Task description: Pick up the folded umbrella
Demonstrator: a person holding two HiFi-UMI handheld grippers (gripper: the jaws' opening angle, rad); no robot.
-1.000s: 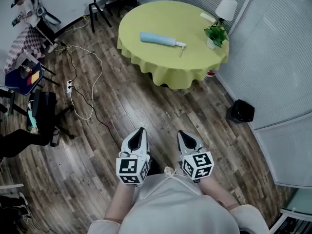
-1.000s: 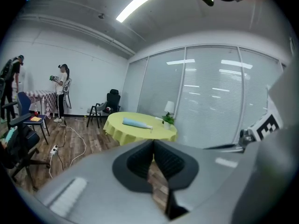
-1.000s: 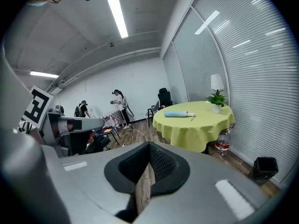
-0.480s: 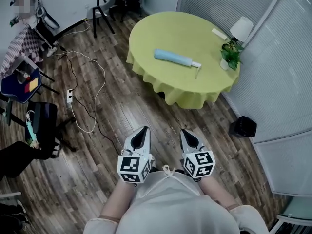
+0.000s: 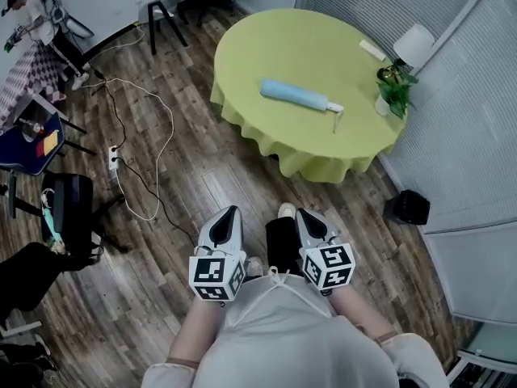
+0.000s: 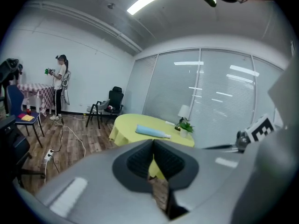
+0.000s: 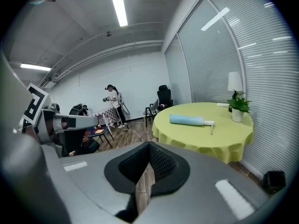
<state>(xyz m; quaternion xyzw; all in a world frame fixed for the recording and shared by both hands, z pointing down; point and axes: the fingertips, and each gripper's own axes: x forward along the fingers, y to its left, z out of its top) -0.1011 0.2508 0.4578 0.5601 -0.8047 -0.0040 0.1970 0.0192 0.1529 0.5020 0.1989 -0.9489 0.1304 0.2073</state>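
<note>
The folded umbrella (image 5: 300, 96) lies on the round counter (image 5: 266, 43) under a yellow-green cloth, on the half nearer the person. It is a pale blue roll with a white handle end and a short strap. Its long axis runs across the counter, from far left to near right, with the handle at the right.

Both grippers are held low in front of the person, over the wooden floor and well apart from the counter. The left gripper (image 5: 229, 213) has its jaws together with nothing between them, and so does the right gripper (image 5: 306, 216). The umbrella lies ahead of both, a little to the right, so the right gripper looks the nearer. Its handle end points toward a potted plant (image 5: 393, 87) at the counter's right edge.

No brand, label or writing can be read on the umbrella.
</note>
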